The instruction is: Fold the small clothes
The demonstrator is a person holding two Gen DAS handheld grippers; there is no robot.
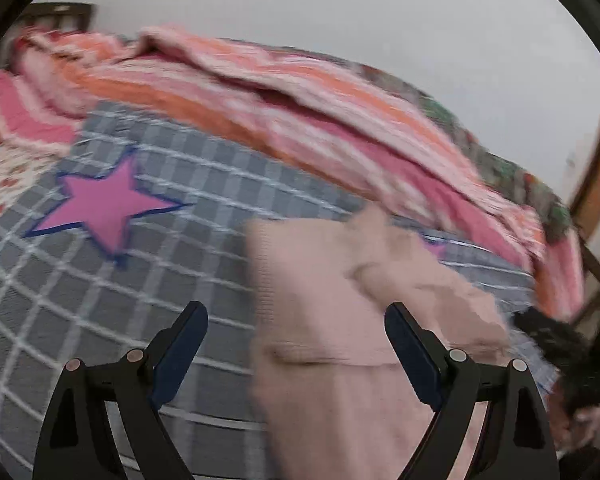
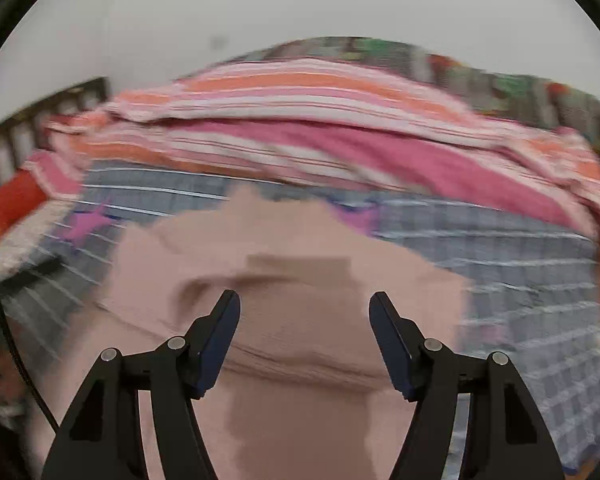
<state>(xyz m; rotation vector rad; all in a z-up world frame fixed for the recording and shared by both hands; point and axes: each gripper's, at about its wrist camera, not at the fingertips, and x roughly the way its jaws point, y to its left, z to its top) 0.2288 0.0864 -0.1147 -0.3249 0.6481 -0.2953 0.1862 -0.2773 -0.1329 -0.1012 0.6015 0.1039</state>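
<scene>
A pale pink small garment (image 1: 340,320) lies on a grey checked bedsheet (image 1: 160,280) with pink stars. In the left wrist view it lies mostly between and right of the fingers. My left gripper (image 1: 296,316) is open and empty above its left edge. In the right wrist view the garment (image 2: 300,320) fills the centre, with a fold line across it. My right gripper (image 2: 304,304) is open and empty above the middle of the garment. Both views are motion-blurred.
A pink, orange and white striped blanket (image 1: 300,112) is bunched along the far side of the bed, also in the right wrist view (image 2: 320,128). A dark headboard (image 2: 40,120) stands at the left. A dark object (image 1: 572,352), blurred, sits at the right edge.
</scene>
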